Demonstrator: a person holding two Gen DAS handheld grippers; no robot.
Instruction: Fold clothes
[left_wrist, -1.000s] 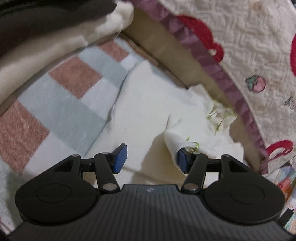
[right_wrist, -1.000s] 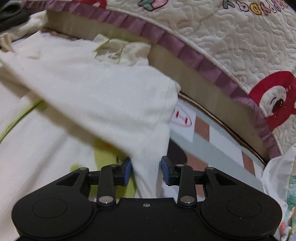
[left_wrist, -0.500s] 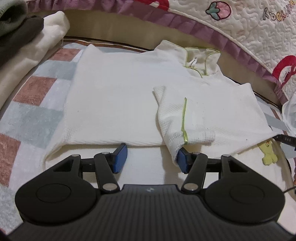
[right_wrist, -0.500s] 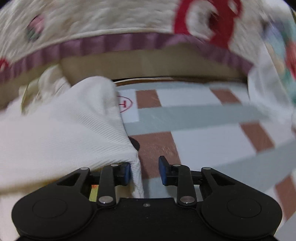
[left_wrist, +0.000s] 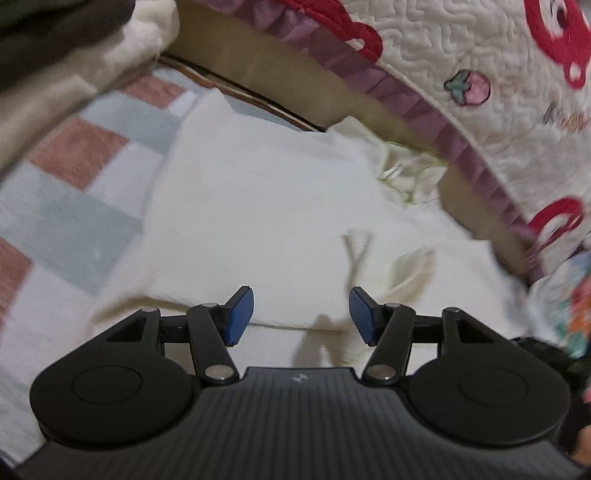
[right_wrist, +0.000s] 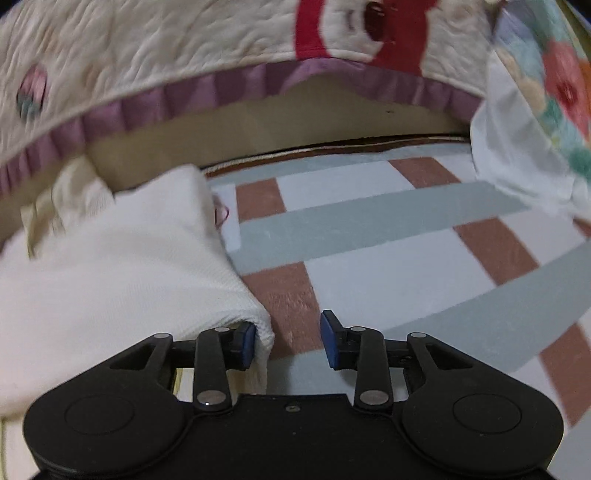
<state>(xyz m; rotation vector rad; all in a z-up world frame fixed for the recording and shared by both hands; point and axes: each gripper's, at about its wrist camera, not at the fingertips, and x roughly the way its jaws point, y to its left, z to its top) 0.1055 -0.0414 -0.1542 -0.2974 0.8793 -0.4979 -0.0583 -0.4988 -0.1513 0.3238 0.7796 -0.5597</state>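
Fingers: left (left_wrist: 301, 314) apart, empty | right (right_wrist: 287, 339) opening beside shirt (right_wrist: 122, 273) corner | collar (left_wrist: 402, 173) blurred

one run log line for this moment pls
task: fold clothes | left tongs: open over white shirt | right tongs: opening, shirt edge by one pad, not pinched | surface: checked blanket

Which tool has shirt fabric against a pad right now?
The right tool: the white shirt's folded corner lies against its left pad as the jaws open. The left tool gapes above the shirt, untouched.
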